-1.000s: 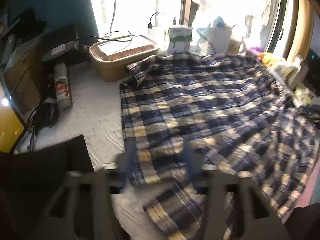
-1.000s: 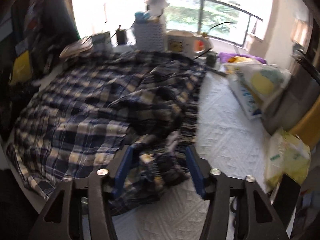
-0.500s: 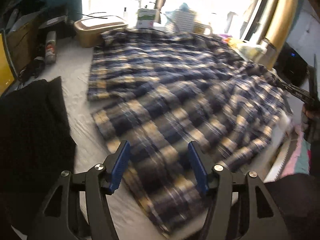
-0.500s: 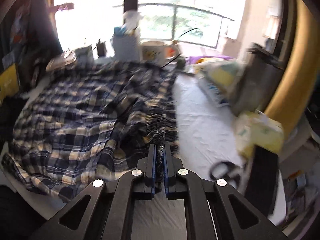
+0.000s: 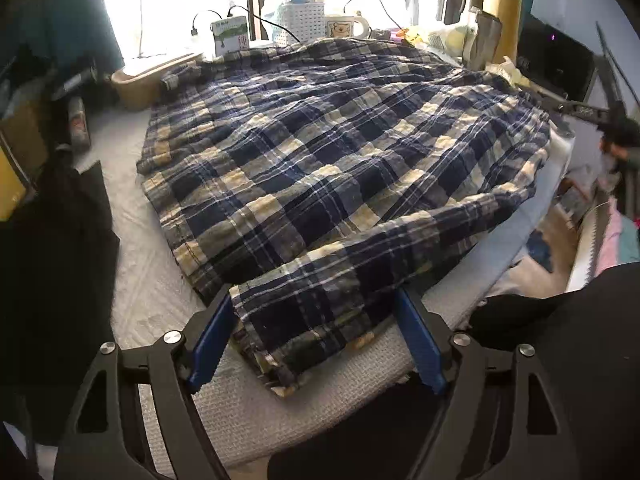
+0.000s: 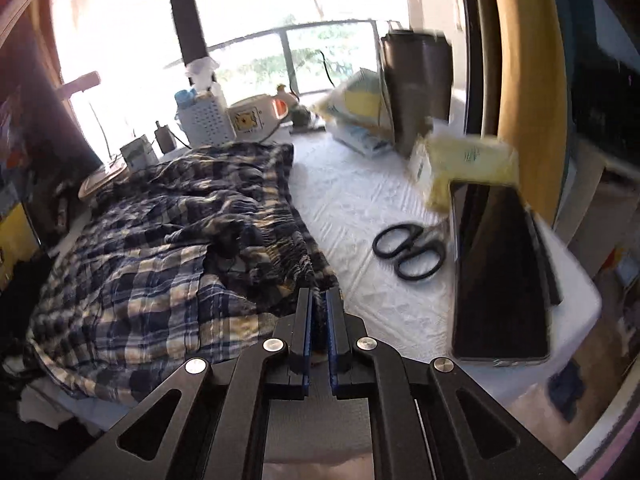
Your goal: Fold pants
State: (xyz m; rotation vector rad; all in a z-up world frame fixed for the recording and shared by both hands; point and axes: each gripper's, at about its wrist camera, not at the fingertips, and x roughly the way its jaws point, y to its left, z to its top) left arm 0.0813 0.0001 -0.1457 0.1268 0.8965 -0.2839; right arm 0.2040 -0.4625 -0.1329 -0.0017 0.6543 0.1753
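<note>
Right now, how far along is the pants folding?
Barely begun. The plaid pants lie spread and wrinkled on the table, no clean fold visible. In hand: the right tool pinches the edge, the left tool, opening, straddles a leg end. All folds remain.

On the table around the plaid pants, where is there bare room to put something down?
Two bare patches of white table cover show. One lies between the plaid pants and the scissors. The other is a strip between the pants' left edge and the black cloth. The far edge by the window is crowded: white basket, mug, tan tray.
</note>
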